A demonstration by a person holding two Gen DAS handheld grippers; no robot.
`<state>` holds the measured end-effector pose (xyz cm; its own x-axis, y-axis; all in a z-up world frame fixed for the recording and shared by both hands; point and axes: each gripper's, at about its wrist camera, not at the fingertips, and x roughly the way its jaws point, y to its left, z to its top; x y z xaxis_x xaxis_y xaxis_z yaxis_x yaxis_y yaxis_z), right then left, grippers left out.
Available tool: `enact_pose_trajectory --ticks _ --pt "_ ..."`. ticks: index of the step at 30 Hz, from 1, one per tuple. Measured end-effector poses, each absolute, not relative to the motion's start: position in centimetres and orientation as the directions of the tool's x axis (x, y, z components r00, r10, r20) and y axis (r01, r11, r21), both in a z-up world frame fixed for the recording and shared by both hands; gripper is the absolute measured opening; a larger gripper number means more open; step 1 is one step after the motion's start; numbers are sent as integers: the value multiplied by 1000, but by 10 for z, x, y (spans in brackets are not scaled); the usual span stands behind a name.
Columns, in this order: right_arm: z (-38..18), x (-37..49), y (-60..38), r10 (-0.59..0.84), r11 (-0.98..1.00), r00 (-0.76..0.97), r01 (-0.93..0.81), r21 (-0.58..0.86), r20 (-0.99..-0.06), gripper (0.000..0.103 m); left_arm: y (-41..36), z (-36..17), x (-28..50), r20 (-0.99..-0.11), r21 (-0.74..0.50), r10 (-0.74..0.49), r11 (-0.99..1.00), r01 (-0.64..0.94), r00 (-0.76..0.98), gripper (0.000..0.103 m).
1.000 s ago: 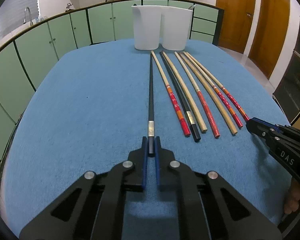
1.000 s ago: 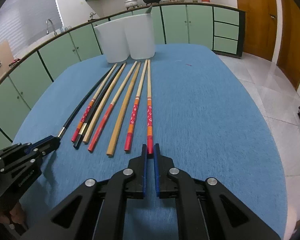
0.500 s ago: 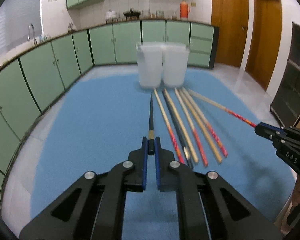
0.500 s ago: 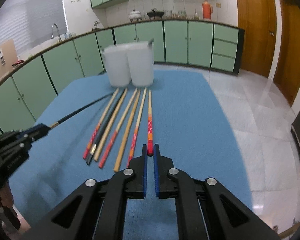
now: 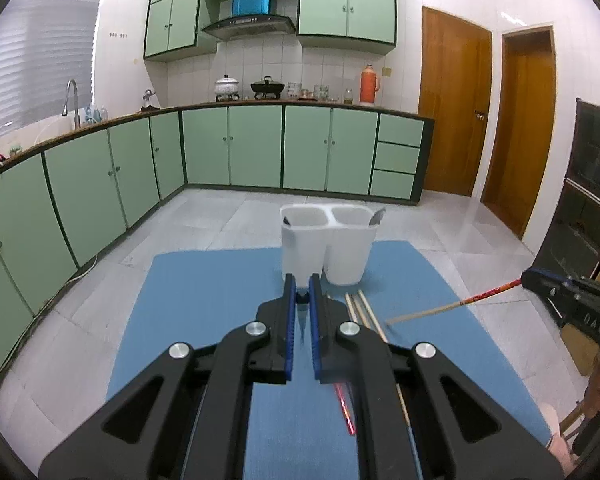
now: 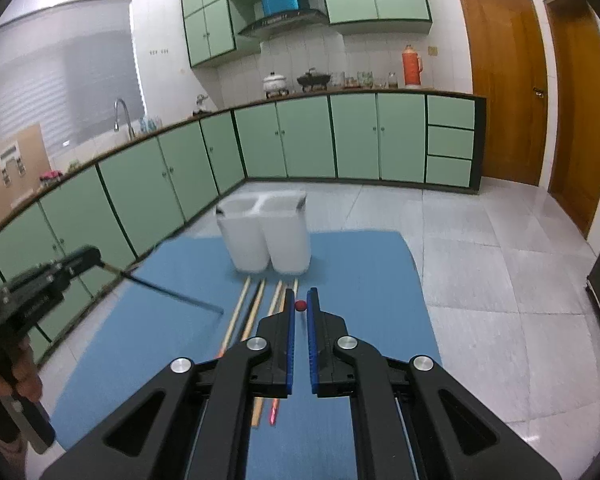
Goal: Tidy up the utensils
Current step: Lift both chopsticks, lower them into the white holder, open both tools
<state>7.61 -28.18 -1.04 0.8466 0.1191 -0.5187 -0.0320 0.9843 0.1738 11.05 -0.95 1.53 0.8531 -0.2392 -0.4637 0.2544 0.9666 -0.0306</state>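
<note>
Two joined white holder cups [image 5: 327, 249], a utensil tip [image 5: 377, 216] in one.

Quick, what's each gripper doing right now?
Left gripper: shut on the black chopstick, lifted off the table.
Right gripper: shut on the red-patterned chopstick, also lifted.

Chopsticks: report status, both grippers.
Left gripper shut on black chopstick, right gripper shut on red chopstick. Both clear of the mat. Holder ahead, path open.

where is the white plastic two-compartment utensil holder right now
In both wrist views the white plastic two-compartment utensil holder stands at the blue mat's far edge, just beyond the chopsticks.
</note>
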Motion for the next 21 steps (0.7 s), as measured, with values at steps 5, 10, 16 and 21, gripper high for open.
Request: enact_pose_trajectory --ticks 5,10,16,21 --pt "11 88 -287 138 980 860 -47 194 -491 6 -14 24 123 -460 -56 -265 961 271 847 6" --pt "25 96 -284 150 982 867 -73 177 -475 6 -14 35 131 -446 -70 -282 957 281 849 6" --pt "35 102 -277 168 982 873 -109 153 -459 5 -12 42 132 -422 -68 -291 955 290 859 6" --pt "43 111 -278 179 981 879 -124 152 -442 5 -10 50 136 -399 -76 -292 955 287 869 6"
